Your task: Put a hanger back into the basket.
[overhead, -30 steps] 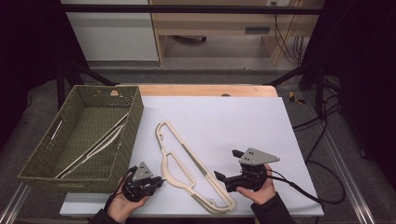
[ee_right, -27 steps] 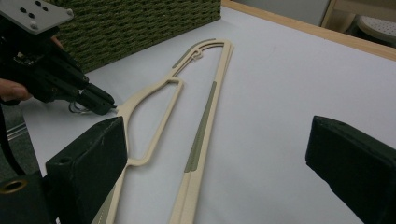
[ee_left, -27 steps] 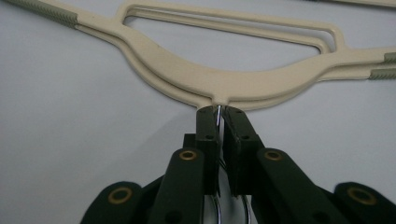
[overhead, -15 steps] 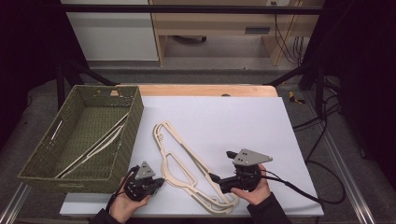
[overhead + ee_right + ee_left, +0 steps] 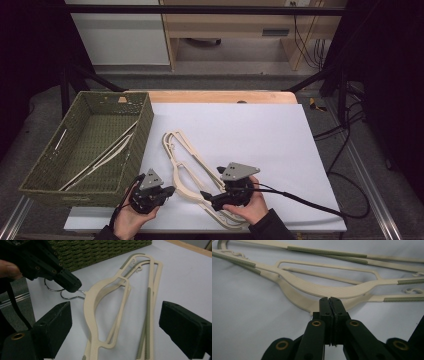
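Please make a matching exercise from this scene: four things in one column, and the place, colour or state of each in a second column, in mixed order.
Things:
1. basket
2. hangers
3. left gripper
4. right gripper

Descriptions:
a. open, over the hangers
b. green, woven, at the table's left
c. cream, on the white sheet
d. shut on a metal hook

Pairs: 1-b, 2-c, 3-d, 4-a.

Note: the right gripper's jaws have just been closing a little, with the hangers between them, not yet pressed.
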`<state>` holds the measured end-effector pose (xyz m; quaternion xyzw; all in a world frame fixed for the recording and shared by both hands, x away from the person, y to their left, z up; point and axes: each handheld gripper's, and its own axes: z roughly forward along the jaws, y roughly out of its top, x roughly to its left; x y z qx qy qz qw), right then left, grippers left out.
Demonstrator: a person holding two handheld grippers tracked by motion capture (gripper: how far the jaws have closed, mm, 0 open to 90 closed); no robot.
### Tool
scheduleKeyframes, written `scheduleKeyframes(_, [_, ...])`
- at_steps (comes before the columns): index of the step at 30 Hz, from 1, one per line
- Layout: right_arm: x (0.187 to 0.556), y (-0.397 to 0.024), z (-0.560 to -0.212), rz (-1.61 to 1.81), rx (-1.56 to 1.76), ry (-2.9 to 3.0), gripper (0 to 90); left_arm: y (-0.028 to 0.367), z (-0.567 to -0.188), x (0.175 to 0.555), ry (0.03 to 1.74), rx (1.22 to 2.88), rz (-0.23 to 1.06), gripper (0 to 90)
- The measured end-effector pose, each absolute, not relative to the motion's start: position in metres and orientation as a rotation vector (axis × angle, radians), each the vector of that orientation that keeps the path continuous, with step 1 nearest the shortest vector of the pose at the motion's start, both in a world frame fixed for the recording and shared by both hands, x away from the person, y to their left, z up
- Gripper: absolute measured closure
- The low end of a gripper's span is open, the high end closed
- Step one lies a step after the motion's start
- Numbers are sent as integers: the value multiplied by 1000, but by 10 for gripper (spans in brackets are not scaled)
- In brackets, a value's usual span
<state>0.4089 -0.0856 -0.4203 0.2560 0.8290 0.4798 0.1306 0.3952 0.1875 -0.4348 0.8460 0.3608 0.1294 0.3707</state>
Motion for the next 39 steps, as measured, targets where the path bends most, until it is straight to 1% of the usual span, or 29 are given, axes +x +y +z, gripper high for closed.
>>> scheduleKeyframes(7, [409, -57, -426, 1352, 700, 2464, 160, 181, -422, 393, 917, 2172, 354, 887])
scheduleKeyframes(12, [413, -41, -432, 1297, 682, 2497, 228, 175, -417, 392, 914, 2187, 369, 887])
scheduleKeyframes(15, [416, -37, -437, 1271, 693, 2518, 293, 173, -413, 392, 906, 2193, 387, 887])
scheduleKeyframes(19, [415, -33, -441, 1224, 674, 2530, 414, 169, -410, 392, 897, 2198, 396, 887])
scheduleKeyframes(21, [414, -31, -444, 1208, 665, 2552, 491, 169, -409, 391, 897, 2199, 393, 887])
scheduleKeyframes(25, [414, -28, -449, 1187, 654, 2577, 578, 170, -409, 392, 899, 2193, 383, 887])
scheduleKeyframes(30, [414, -25, -453, 1148, 639, 2593, 727, 170, -410, 391, 900, 2194, 386, 887])
scheduleKeyframes(38, [412, -26, -451, 1140, 590, 2586, 746, 173, -407, 391, 876, 2155, 374, 879])
scheduleKeyframes(39, [412, -26, -450, 1134, 591, 2585, 746, 175, -404, 390, 864, 2126, 351, 848])
